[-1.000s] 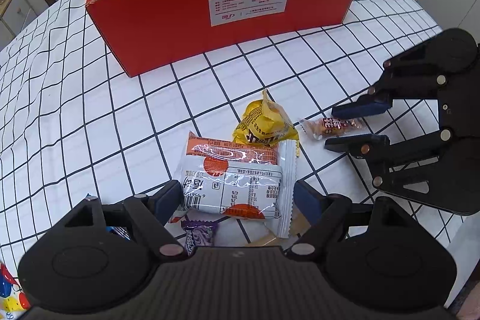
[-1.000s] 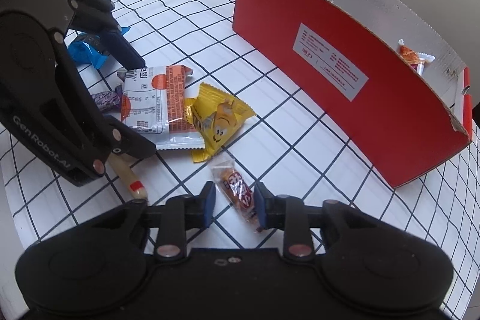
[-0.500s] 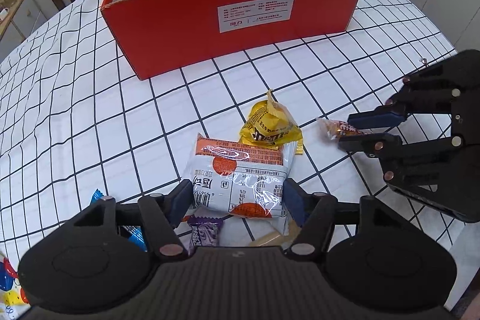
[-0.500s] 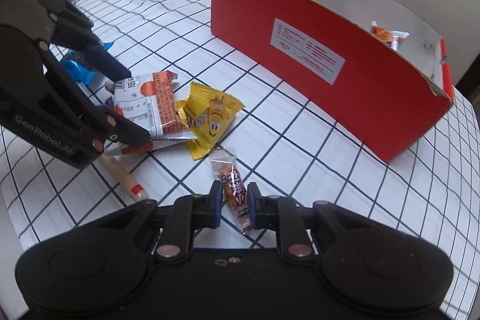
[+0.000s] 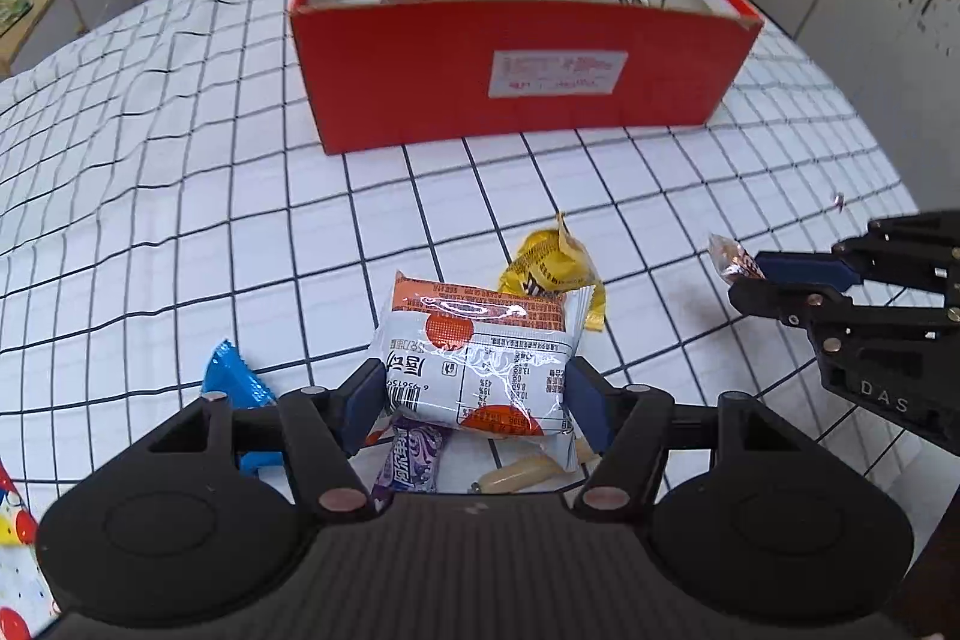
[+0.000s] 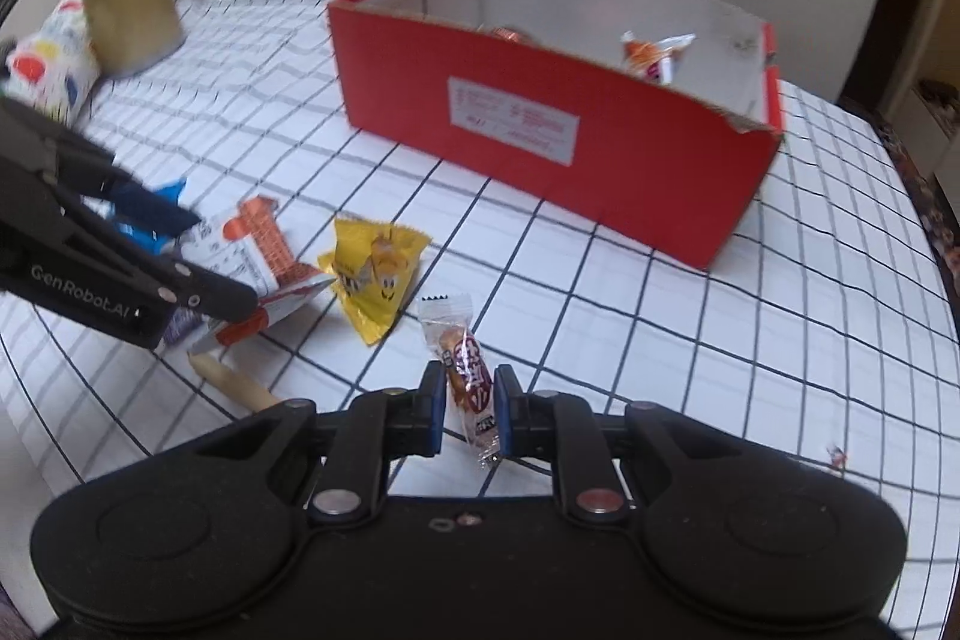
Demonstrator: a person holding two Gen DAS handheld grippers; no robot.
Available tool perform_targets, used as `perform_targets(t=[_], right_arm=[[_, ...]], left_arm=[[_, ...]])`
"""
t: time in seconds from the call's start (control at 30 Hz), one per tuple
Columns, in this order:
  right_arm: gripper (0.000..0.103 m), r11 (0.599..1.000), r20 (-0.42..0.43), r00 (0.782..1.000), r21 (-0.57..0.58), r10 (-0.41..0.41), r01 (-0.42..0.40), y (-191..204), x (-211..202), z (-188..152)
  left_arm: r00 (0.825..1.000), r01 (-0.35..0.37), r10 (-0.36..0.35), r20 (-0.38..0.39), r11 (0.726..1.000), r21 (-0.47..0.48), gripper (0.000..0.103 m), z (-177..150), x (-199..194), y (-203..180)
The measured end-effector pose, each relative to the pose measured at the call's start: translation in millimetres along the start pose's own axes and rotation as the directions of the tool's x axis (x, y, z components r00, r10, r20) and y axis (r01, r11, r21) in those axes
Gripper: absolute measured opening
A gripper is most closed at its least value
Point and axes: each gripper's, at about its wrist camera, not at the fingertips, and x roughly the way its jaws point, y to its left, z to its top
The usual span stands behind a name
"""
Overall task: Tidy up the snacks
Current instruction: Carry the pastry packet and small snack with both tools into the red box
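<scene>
gripping from both sides, the left gripper (image 5: 474,403) has its blue fingers (image 5: 363,403) pressed against the white and orange snack pack (image 5: 477,358), which sits between them with its far end sticking out past the tips. the right gripper (image 6: 469,409) has its fingers (image 6: 433,409) closed on a small clear-wrapped candy (image 6: 465,376), pinched near its lower half, the crimped top poking up ahead of the tips. both packets look raised off the table (image 5: 180,220), so the step in hand seems to be the carry. just beyond the left fingers lie a yellow packet (image 5: 549,271), a purple wrapper (image 5: 411,463), a blue wrapper (image 5: 231,382) and a pale stick (image 5: 522,472). farther out stands the open red box (image 5: 516,76), already holding a few snacks. the next move likely calls for lifting each packet over the near wall and releasing inside, one gripper at a time to avoid crowding.
</scene>
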Motion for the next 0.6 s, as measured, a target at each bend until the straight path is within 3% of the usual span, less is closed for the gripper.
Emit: perform_targets(t=[0.37,0.6], right_arm=[[0.014,0.989,0.099,0.995,0.145,0.001,-0.016,0.6,-38.8,9.6],[0.014,0.981,0.178,0.984,0.189,0.007,-0.042,0.8,-63.7,25.9]], left_arm=[[0.993,0.025,-0.014,0.121,0.995,-0.092,0.065,7.5,-42.6,4.0],[0.982,0.034,-0.018,0.189,0.996,-0.079,0.065,22.0,-64.5,-2.8]])
